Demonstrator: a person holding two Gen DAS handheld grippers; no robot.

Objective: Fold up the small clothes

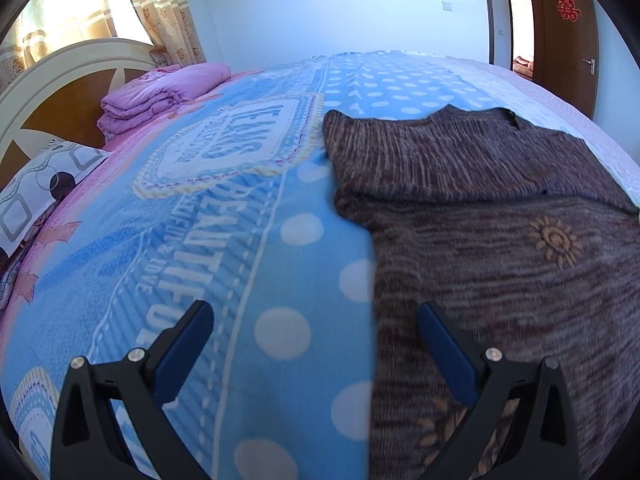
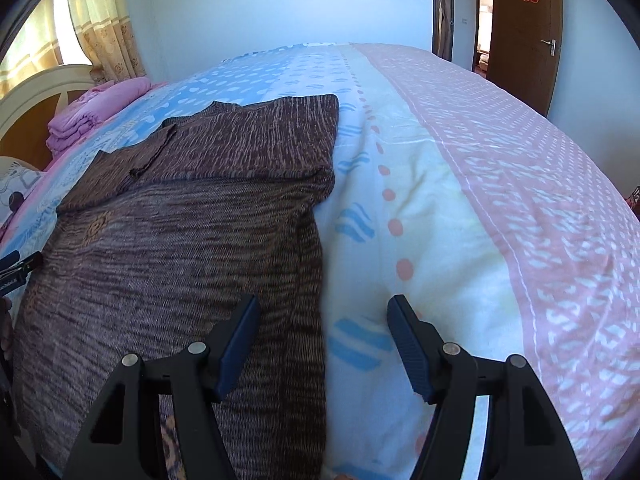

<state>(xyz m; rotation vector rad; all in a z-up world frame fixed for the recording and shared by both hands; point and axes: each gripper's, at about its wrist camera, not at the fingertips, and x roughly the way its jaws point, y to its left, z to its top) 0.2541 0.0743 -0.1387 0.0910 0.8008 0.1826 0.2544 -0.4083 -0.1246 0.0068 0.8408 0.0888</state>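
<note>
The brown-and-mauve marled knit sweater with orange sun motifs lies flat on the bed, on a blue polka-dot printed fleece blanket, with both sleeves already turned in across the chest and the lower body not yet folded. The left tongs hover over the sweater's left edge with their jaws apart and nothing between them, one blue pad above the blanket and the other above the knit. The right tongs likewise stand apart and empty, straddling the sweater's right edge where it meets the pale yellow and pink patterned sheet. The main risk, as I judge it, is that either pair of tongs closes on the bedding along with the knit, since each straddles the boundary; lifting would then drag the blanket or sheet and pull the garment askew. A grip on the top layer alone could let the folded sleeves slide open. Uneven lifting between the two sides would leave a crooked fold. The loose knit may also sag or stretch where pinched.
</note>
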